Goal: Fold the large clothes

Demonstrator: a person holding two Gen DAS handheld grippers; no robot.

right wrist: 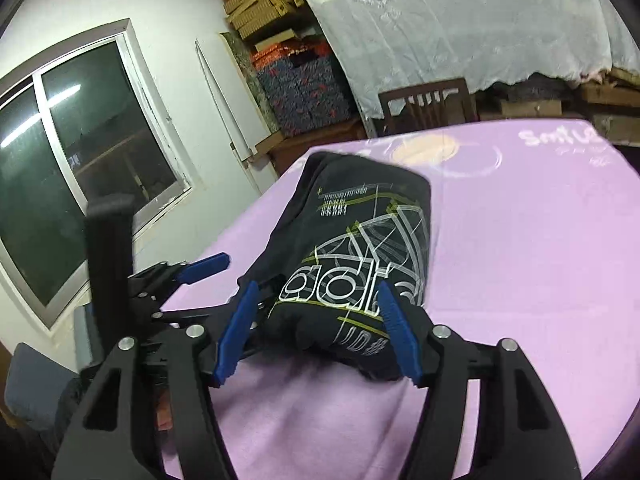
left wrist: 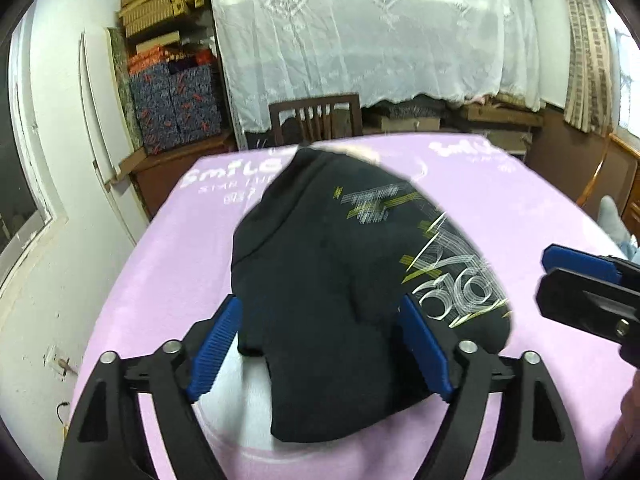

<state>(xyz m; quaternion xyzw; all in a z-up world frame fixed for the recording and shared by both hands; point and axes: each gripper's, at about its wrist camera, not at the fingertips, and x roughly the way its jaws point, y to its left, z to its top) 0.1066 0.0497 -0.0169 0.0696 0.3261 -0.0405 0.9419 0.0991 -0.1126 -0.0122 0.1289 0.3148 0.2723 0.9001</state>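
Note:
A black shirt with a white and yellow-green print lies folded in a bundle on the table's purple cover. My left gripper stands open, its blue pads on either side of the bundle's near end without squeezing it. In the right wrist view the same shirt lies with its printed near end between the blue pads of my open right gripper. The right gripper shows at the right edge of the left wrist view. One blue finger of the left gripper shows beside the shirt.
A dark wooden chair stands at the table's far edge, under a white lace cloth. Patterned boxes fill shelves at the back left. A window is on the left wall. A socked foot shows at the right.

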